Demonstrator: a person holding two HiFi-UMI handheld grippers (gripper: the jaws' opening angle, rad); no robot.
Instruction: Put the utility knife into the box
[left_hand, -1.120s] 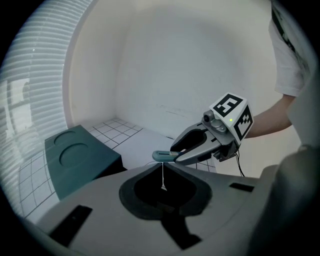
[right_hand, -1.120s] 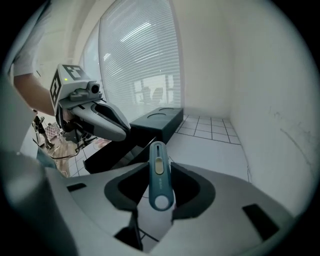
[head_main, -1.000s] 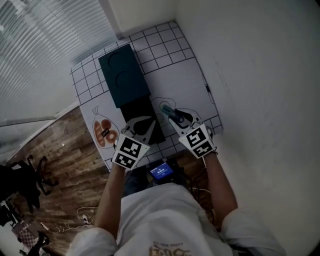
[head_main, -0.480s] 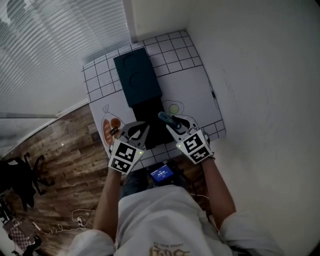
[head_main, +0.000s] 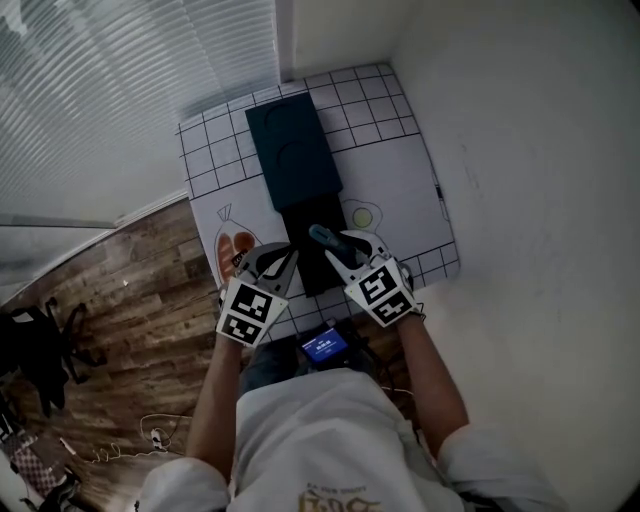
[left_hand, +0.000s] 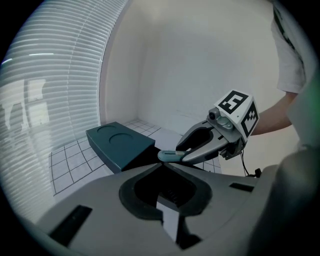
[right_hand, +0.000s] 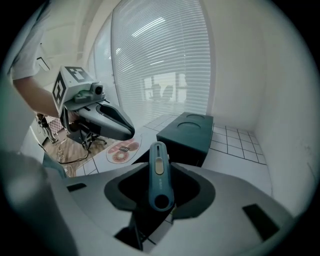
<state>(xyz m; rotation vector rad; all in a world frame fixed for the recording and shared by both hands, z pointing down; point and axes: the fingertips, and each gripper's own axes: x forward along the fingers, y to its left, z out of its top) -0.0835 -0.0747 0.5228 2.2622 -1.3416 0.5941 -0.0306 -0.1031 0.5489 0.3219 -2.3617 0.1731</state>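
Over the near edge of the table (head_main: 392, 175): both grippers hang side by side, pointing away from the person.
Knife position: the utility knife (right_hand: 158, 165) is in the air, carried by the right gripper (head_main: 345, 247), just above the near end of the black tray (head_main: 300, 225). It is not yet inside.
Right tongs: clamped on the knife's body, so the front end sticks forward and can go down first into the tray.
Left tongs: the left gripper (left_hand: 163, 164) has its jaws together with nothing between them. It hangs at the tray's left side, probably to keep out of the way.
Box (head_main: 293, 150): the teal part lies toward the far edge and the black tray is open toward the near edge. I think the teal part is pushed back to free the opening, but from the head view I am not sure if it is a lid or a sleeve.
Knife look: slim blue-grey body with rounded ends, a pale slider on top and a round hole at the rear. No blade shows.
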